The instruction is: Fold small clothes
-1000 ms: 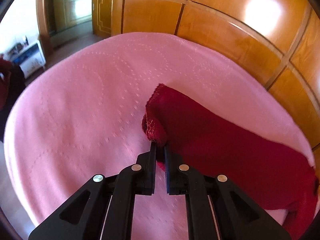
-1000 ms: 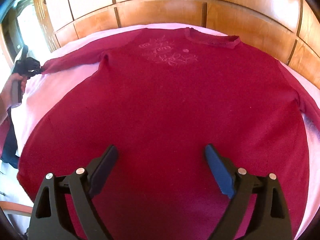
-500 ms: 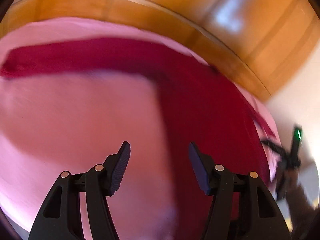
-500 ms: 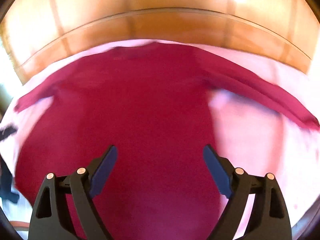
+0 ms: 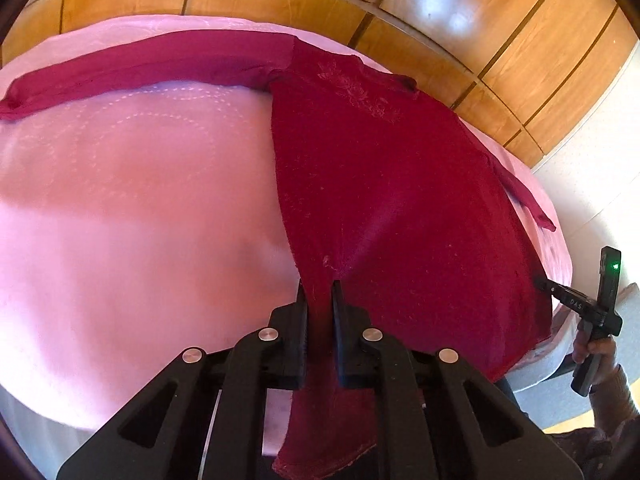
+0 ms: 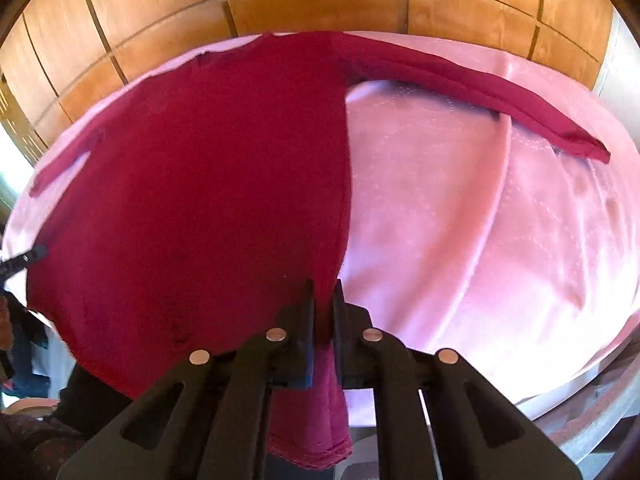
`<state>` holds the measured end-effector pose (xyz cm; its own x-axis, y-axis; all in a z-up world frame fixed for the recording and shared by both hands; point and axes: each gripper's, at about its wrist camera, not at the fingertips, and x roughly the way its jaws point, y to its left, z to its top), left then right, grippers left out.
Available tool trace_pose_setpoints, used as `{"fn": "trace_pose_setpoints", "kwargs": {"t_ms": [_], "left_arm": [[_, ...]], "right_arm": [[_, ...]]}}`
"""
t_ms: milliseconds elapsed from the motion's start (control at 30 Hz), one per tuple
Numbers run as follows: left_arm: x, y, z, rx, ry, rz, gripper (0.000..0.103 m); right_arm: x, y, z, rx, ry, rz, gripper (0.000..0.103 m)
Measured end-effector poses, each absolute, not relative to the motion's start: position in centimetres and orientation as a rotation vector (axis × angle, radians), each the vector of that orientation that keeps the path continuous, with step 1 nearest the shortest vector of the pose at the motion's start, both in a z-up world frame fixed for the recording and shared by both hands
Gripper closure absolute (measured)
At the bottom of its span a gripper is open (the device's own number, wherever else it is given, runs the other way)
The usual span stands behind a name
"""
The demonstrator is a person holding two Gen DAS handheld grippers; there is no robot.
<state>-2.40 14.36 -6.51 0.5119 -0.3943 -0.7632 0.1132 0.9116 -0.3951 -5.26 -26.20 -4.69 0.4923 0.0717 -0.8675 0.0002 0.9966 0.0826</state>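
A dark red long-sleeved sweater [image 5: 392,200] lies flat on a pink bedspread [image 5: 140,220], both sleeves spread out sideways. My left gripper [image 5: 319,286] is shut on the hem's left corner, and the cloth hangs down between its fingers over the bed's near edge. In the right wrist view the sweater [image 6: 200,200] fills the left half. My right gripper [image 6: 323,286] is shut on the hem's right corner there. Each view catches the other gripper at the far hem corner: the right gripper [image 5: 548,285] and the tip of the left gripper [image 6: 28,258].
A wooden panelled wall [image 5: 440,20] runs behind the bed. A white wall [image 5: 592,184] stands to the right. A person's hand [image 5: 596,354] holds the right gripper's handle. Dark clothing [image 6: 24,344] hangs off the bed's left side.
My left gripper let go of the sleeve cuff, swung open across to the hem corner and closed on it. My right gripper moved right from over the body and closed on the other corner.
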Motion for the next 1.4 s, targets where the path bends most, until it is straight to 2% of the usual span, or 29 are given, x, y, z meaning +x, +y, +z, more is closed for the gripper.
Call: {"fn": "trace_pose_setpoints", "kwargs": {"t_ms": [67, 133, 167, 200, 267, 300, 367, 433, 500, 633, 800, 900, 1000, 1100, 1267, 1400], "left_arm": [[-1.9, 13.7, -6.7, -0.281, 1.005, -0.282, 0.093], [-1.6, 13.3, -6.6, -0.272, 1.023, -0.266, 0.087], [-1.5, 13.0, -6.2, -0.262, 1.020, -0.259, 0.072], [-1.3, 12.8, -5.5, -0.241, 0.996, -0.248, 0.059], [-1.2, 12.7, -3.9, -0.204, 0.933, -0.211, 0.052], [-0.9, 12.5, -2.9, -0.188, 0.900, -0.205, 0.052], [-0.3, 12.2, -2.1, -0.185, 0.862, -0.202, 0.052], [1.0, 11.2, -2.0, -0.194, 0.848, -0.220, 0.043], [2.6, 9.5, -2.6, -0.199, 0.855, -0.228, 0.043], [5.1, 5.7, -4.3, -0.177, 0.885, -0.271, 0.043], [7.1, 1.9, -5.3, -0.129, 0.900, -0.308, 0.043], [7.6, 0.9, -6.1, -0.098, 0.923, -0.309, 0.043], [7.8, 0.6, -6.9, -0.105, 0.952, -0.310, 0.043], [7.6, 0.6, -7.1, -0.104, 0.940, -0.320, 0.042], [7.7, 0.9, -7.1, -0.116, 0.945, -0.338, 0.042], [8.1, 1.7, -6.7, -0.165, 0.950, -0.371, 0.040]], "right_arm": [[-5.3, -26.5, -5.4, 0.055, 1.080, 0.047, 0.097], [-5.1, -27.0, -6.0, 0.072, 1.088, 0.050, 0.096], [-5.0, -27.5, -5.9, 0.103, 1.081, 0.049, 0.094], [-4.8, -28.1, -5.6, 0.144, 1.073, 0.052, 0.084], [-4.6, -29.2, -4.8, 0.188, 1.038, 0.031, 0.064], [-4.5, -30.6, -4.2, 0.239, 1.006, 0.000, 0.052], [-4.1, -33.7, -3.6, 0.348, 0.962, -0.069, 0.046], [-3.4, -38.7, -3.5, 0.513, 0.899, -0.179, 0.042], [-2.5, -43.3, -3.7, 0.642, 0.846, -0.275, 0.043], [-0.2, -50.9, -4.2, 0.849, 0.741, -0.404, 0.052], [3.7, -57.4, -5.1, 1.035, 0.643, -0.461, 0.053], [6.4, -59.3, -6.0, 1.053, 0.663, -0.511, 0.053], [8.8, -59.8, -5.7, 0.920, 0.730, -0.583, 0.096], [9.5, -59.0, -4.3, 0.727, 0.759, -0.659, 0.097], [8.9, -59.8, -5.7, 0.702, 0.818, -0.701, 0.097], [11.3, -56.2, -1.0, 0.617, 0.742, -0.582, 0.097]]}}
